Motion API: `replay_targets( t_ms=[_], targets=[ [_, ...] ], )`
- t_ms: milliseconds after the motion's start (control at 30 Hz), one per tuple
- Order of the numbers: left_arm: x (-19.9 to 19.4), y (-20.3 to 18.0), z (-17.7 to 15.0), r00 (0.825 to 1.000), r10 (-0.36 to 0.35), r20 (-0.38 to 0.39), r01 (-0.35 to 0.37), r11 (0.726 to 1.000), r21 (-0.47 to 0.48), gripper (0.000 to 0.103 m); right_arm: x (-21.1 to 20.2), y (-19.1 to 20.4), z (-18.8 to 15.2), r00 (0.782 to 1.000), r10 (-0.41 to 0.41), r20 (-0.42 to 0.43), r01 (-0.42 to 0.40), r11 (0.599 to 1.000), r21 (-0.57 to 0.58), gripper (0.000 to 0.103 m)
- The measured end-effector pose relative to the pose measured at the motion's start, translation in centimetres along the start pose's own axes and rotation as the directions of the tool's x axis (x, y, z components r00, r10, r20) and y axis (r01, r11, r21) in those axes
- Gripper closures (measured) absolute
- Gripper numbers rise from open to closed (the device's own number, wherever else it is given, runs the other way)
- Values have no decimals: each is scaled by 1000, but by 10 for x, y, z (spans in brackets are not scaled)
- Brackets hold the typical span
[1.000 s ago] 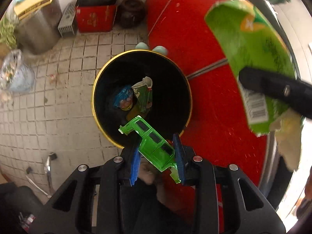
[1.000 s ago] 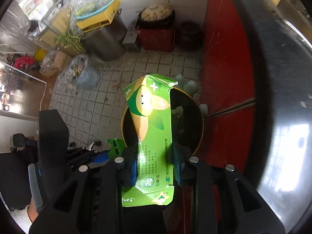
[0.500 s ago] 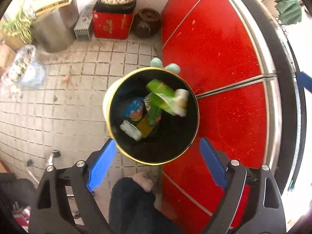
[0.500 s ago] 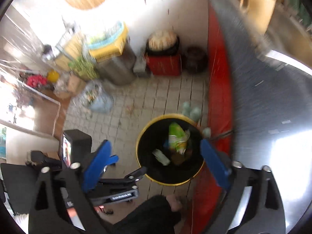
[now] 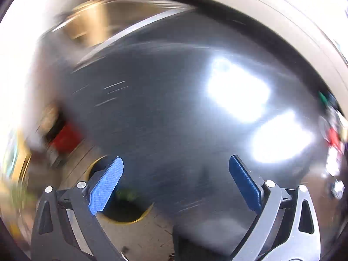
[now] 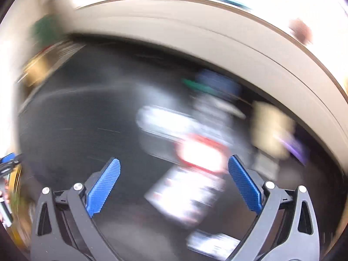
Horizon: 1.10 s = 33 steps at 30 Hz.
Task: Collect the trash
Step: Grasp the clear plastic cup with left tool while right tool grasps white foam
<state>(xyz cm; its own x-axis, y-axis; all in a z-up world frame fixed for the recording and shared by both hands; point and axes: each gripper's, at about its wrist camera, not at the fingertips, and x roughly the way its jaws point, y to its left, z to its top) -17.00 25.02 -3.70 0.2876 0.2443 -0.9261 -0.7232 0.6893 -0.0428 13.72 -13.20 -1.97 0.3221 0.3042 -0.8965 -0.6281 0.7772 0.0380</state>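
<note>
Both wrist views blurred, angled down, sharing dark countertop (image 5: 165, 108)

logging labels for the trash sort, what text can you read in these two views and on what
None can be read; both views are motion-blurred.
White and red packet on the dark counter: print smeared, unreadable.
Pale packet: unreadable.
Bin: no text shows.

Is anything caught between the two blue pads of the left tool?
No. In the left wrist view the left tool is empty; only blurred dark counter shows behind.
</note>
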Motion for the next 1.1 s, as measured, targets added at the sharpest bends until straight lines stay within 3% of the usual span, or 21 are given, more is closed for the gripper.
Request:
replay_targets(
  t_ms=[67,167,367,467,700,933,1100],
  targets=[
    [6,-45,17,999,-41,-15,42,993,108,8,-7,-69,-24,995,-84,-48,89,990,105,7],
    [11,-123,36,994,-103,-27,106,954,281,8,-23,-148,-67,981,-164,-106,187,946,266,7],
    [21,-264,39,979,-190,-76,201,830,520,8,-22,-208,-100,975,-185,-125,220,898,382,7],
    [33,-310,45,976,-195,-95,214,799,561,8,-10,-207,-92,975,-171,-143,213,904,370,7],
    [62,-359,60,981,-152,-119,193,804,562,8,35,-185,-46,991,-46,-123,85,938,335,7],
    [81,-371,70,983,-125,-134,179,804,567,8,77,-148,6,993,10,-116,23,959,281,7],
    [91,-382,80,983,-120,-140,180,788,589,8,98,-138,28,991,-6,-137,43,962,268,7]
  ],
)
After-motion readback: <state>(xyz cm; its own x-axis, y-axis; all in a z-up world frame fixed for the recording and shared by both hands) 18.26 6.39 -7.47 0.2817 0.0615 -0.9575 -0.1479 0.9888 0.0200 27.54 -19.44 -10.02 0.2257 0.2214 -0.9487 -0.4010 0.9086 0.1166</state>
